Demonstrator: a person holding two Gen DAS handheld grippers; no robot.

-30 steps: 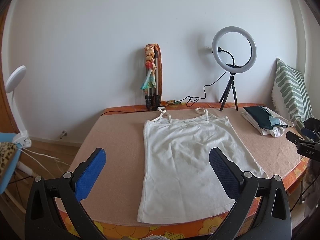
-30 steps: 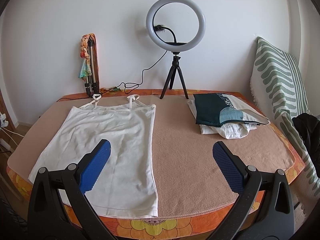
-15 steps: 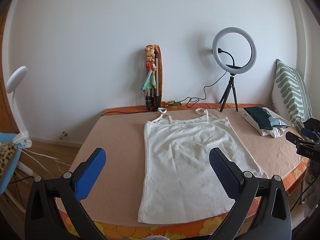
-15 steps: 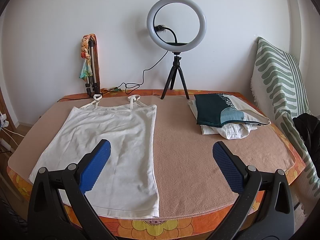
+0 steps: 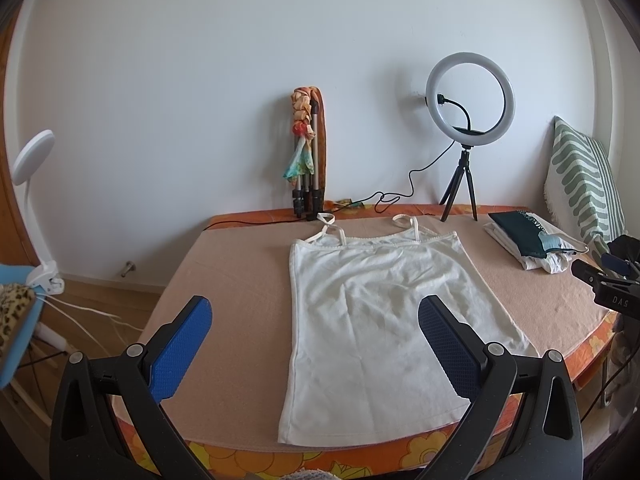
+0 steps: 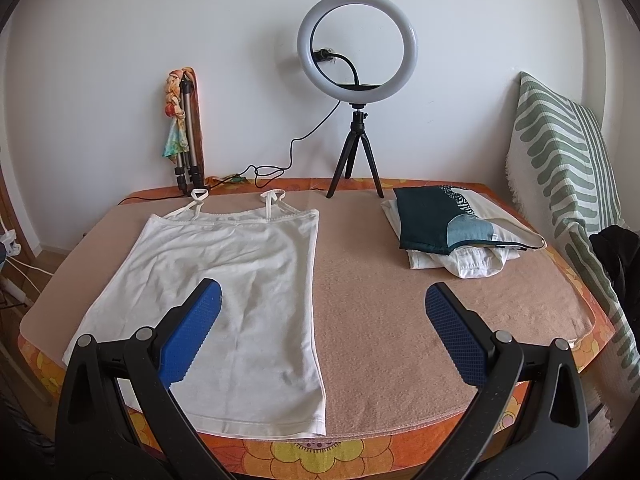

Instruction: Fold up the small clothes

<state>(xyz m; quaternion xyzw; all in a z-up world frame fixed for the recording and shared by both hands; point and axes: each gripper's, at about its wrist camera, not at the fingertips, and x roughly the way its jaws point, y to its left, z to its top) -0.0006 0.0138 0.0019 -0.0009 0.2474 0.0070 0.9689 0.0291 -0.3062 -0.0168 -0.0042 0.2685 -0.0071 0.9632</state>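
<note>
A white strappy top (image 5: 384, 320) lies flat and spread out on the beige cloth of the table (image 5: 240, 280), straps toward the wall, hem at the near edge. It also shows in the right wrist view (image 6: 240, 280). My left gripper (image 5: 314, 308) is open and empty, held above the near table edge over the top's left half. My right gripper (image 6: 322, 296) is open and empty, held above the near edge just right of the top. Its tip shows at the right of the left wrist view (image 5: 600, 284).
A pile of folded clothes (image 6: 448, 228) lies at the back right. A ring light on a tripod (image 6: 356, 80) and a folded tripod with a scarf (image 6: 186, 132) stand by the wall. A striped cushion (image 6: 568, 152) leans at the right. Cables run along the back edge.
Both grippers have drawn back and risen very slightly; the top looks a little farther away. Nothing was taken hold of or moved on the table.
</note>
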